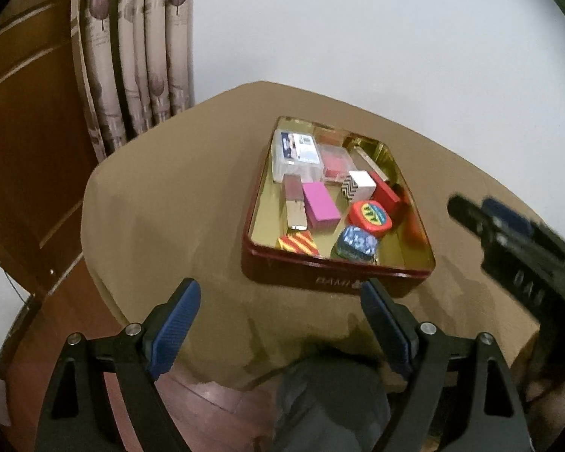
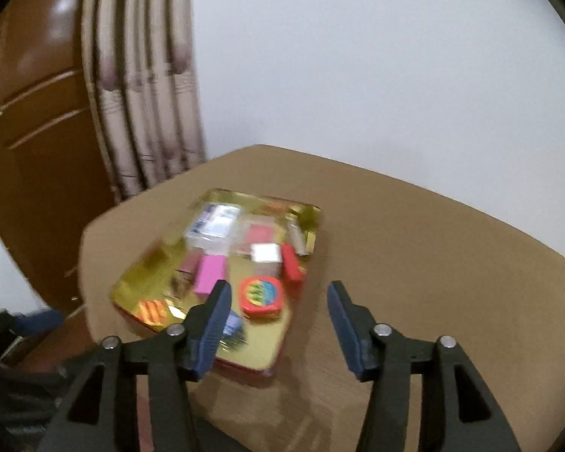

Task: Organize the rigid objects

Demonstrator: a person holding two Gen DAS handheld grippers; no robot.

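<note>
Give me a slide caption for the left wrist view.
Open left gripper hovers before a red tin filled with small boxes.

Counter (image 1: 162,203): plain tan. Tin tray (image 1: 335,275): dark red outside, mirror gold inside, pale lettering on the near wall.

In the tray:
- magenta-pink block (image 1: 320,205)
- round red tin (image 1: 371,216), lid yellow, green and blue
- blue-and-white speckled tin (image 1: 358,243)
- red-and-yellow striped piece (image 1: 297,245)
- white box (image 1: 359,185) with a black-and-white zigzag side
- plain red box (image 1: 386,196)
- clear case (image 1: 295,152) with a blue-and-white label

Both grippers: black frames, blue pads (image 1: 177,320).

Upper left of the frame: beige curtain (image 1: 139,49) with mauve leaf print; glossy brown door (image 2: 30,120).
</note>
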